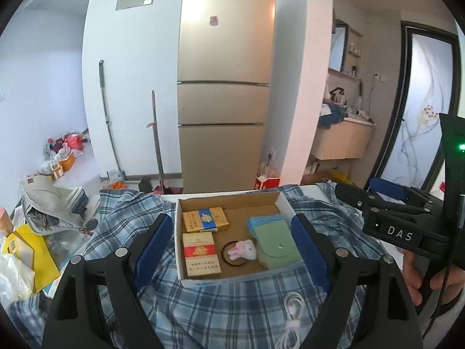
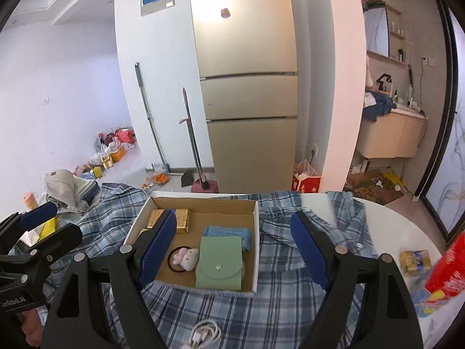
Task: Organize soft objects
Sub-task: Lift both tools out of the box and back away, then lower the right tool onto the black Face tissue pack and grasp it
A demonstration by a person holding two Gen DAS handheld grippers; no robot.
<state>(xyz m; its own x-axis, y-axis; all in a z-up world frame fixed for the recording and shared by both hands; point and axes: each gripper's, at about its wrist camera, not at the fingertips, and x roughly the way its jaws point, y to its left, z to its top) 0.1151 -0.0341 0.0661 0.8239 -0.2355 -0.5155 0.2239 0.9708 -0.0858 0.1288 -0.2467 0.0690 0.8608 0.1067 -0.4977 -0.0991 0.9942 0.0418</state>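
Plaid cloth, a blue checked shirt [image 1: 232, 305], lies spread over the white table [image 2: 407, 221] and under a shallow cardboard box [image 1: 286, 203]. Inside the box are two cigarette packs [image 1: 200, 253], a green snap pouch [image 2: 221, 264] lying on a blue tissue pack [image 2: 229, 231], and a small plush bunny hair tie [image 2: 186, 257].

Both tools hang above the scene with nothing held. The left gripper [image 1: 229, 244] has its blue pads wide apart, framing the box; the right gripper [image 2: 232, 247] is likewise spread.

Judging by the task, the shirt is the likely soft thing left to tidy. A good pick would pinch a loose fold at 3 o'clock of the box, clear of its wall, so the box is not dragged.

Only the right wrist view shows the yellow packet [image 2: 414, 260] and red box [image 2: 447, 267] at 3 o'clock. Only the left view shows the grey bag [image 1: 49, 206] at 9 o'clock. The white cable [image 2: 205, 334] at 6 o'clock appears in both.
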